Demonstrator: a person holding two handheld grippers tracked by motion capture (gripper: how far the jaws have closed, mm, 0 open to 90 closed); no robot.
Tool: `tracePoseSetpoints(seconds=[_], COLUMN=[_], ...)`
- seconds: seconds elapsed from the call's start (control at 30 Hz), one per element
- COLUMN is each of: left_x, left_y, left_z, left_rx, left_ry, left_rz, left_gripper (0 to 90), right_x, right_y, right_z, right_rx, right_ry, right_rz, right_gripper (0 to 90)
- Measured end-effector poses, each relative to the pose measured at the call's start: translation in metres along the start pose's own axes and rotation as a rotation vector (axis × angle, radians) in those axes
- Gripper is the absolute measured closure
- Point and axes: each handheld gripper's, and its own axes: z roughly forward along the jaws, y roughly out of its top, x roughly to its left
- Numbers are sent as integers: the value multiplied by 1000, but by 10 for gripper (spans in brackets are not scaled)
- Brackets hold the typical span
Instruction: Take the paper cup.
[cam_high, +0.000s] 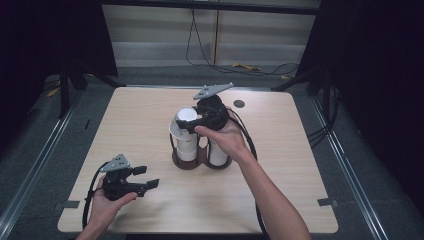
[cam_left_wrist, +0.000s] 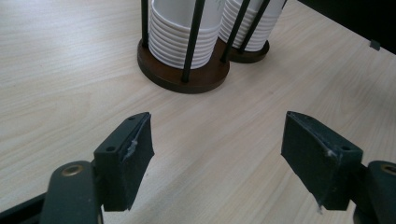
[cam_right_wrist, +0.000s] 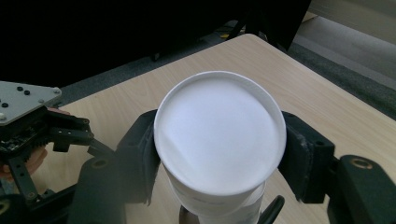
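Right tongs (cam_right_wrist: 219, 154) clamp the top cup (cam_right_wrist: 219, 130) above its rack (cam_high: 200, 159); left tongs (cam_left_wrist: 219, 158) wide, idle. Next: lift it straight clear.

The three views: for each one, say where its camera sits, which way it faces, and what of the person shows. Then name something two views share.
High view: above the person's side, facing forward and down on the table; both forearms and both grippers show.
Left gripper view: rides the left gripper, looks along its open jaws at the cup holder.
Right gripper view: rides the right gripper, looks down on the top cup between its jaws.
Shared: high and left gripper views both show the holder.
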Motion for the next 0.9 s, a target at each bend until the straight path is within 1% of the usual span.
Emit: tracePoseSetpoints(seconds=[0.13, 0.17, 0.2, 0.3, 0.37, 0.43, 0.5, 0.57, 0.6, 0.67, 0.7, 0.77, 0.8, 0.87, 0.9], left_x=[-1, -2, -2, -8, -14, -16, -17, -18, -18, -19, -19, -21, -21, -23, -24], left_y=[2, 4, 4, 7, 10, 14, 19, 24, 26, 34, 38, 44, 44, 47, 47], left_z=[-1, -1, -1, -1, 0, 1, 2, 3, 3, 4, 5, 9, 9, 11, 12], left_rx=[-4, -3, -3, -3, -9, -7, -13, -16, -15, -17, -28, -37, -37, -38, -39], left_ry=[-7, -11, -11, -24, -34, -35, -39, -37, -37, -39, -43, -56, -56, -65, -60], left_rz=[-1, 0, 0, -2, 21, 32, 33, 47, 53, 64, 68, 73, 73, 91, 95], left_gripper=[238, 235, 235, 225, 212, 211, 208, 198, 197, 189, 189, 184, 183, 182, 182], right_x=[-1, -1, -1, 0, 0, 0, 0, 0, 0, 1, 1, 3, 3, 5, 5], right_y=[-5, -7, -7, -11, -15, -19, -20, -22, -23, -25, -27, -31, -31, -35, -36], right_z=[-5, -9, -9, -14, -19, -27, -29, -35, -37, -40, -41, -44, -44, -44, -44], right_rx=[1, -12, -12, -39, -43, -58, -62, -82, -87, -84, -87, -106, -106, -111, -114], right_ry=[5, 10, 10, 25, 23, 26, 27, 44, 43, 40, 42, 62, 62, 76, 80], right_rz=[11, 17, 17, 29, 28, 36, 38, 48, 45, 42, 41, 46, 46, 49, 53], right_gripper=[372, 373, 373, 373, 373, 374, 374, 374, 374, 375, 375, 375, 375, 375, 375])
